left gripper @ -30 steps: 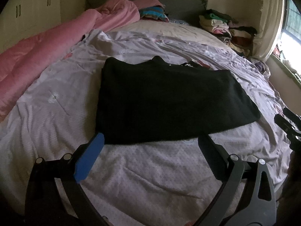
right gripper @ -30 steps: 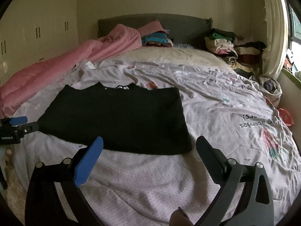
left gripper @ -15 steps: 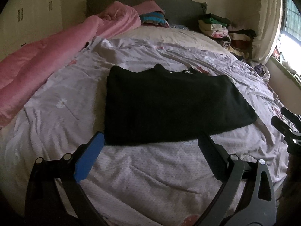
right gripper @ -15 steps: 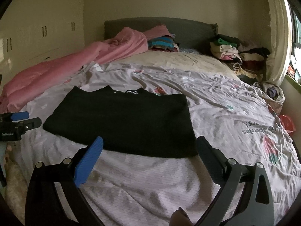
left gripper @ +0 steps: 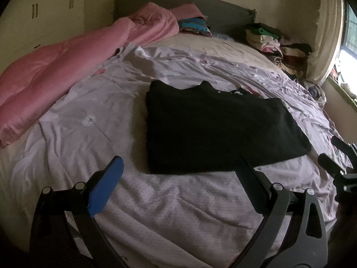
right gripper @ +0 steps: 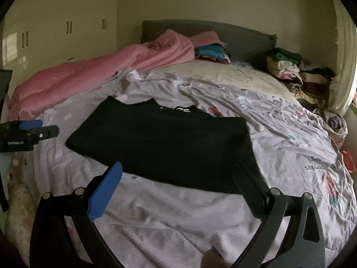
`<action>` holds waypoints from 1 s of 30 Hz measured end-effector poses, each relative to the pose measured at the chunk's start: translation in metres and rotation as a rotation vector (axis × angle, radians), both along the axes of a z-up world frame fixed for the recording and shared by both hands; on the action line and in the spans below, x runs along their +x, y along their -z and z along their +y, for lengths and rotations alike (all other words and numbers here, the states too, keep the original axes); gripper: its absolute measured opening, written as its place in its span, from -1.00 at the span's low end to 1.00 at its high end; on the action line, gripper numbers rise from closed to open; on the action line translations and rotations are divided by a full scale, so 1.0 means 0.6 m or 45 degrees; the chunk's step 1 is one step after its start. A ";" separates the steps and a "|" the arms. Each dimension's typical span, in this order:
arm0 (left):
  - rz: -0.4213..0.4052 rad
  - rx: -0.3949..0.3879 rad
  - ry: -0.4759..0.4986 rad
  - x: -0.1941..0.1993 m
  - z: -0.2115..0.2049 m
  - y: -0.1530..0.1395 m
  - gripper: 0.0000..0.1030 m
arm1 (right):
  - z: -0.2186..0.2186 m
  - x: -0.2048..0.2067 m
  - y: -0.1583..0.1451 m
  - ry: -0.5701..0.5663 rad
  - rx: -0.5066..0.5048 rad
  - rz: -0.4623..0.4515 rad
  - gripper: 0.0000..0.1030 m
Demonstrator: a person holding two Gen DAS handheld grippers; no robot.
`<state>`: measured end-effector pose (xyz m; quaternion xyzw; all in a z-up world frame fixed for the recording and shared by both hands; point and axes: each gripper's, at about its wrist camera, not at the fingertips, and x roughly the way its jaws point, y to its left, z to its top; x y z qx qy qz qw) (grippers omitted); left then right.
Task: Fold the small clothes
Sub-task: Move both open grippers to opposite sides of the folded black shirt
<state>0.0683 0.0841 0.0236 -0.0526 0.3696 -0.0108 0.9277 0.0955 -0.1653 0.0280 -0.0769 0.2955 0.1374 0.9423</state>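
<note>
Black garment (left gripper: 214, 129) lies flat, bare bedsheet (left gripper: 156, 205) all round; both grippers (left gripper: 178, 178) (right gripper: 176, 183) wide open, empty

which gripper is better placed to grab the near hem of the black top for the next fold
Neither clearly. Left gripper and right gripper both hang open just short of the black top, left nearer its left corner, right nearer its right; a two-handed lift looks likeliest.

The left gripper (right gripper: 48, 131) body carries small white lettering, seemingly "GenRobot.AI"; print on the bedsheet (right gripper: 321, 167) and black garment (right gripper: 169, 143) is unreadable.
</note>
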 end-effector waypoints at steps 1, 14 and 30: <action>0.001 -0.002 -0.007 0.000 0.004 0.001 0.81 | 0.008 0.000 0.001 -0.012 -0.004 0.002 0.91; 0.007 -0.027 -0.072 0.005 0.048 0.011 0.81 | 0.092 0.009 0.013 -0.135 -0.041 0.015 0.91; 0.034 -0.015 -0.162 0.060 0.101 0.023 0.81 | 0.206 0.044 0.059 -0.281 -0.159 0.025 0.91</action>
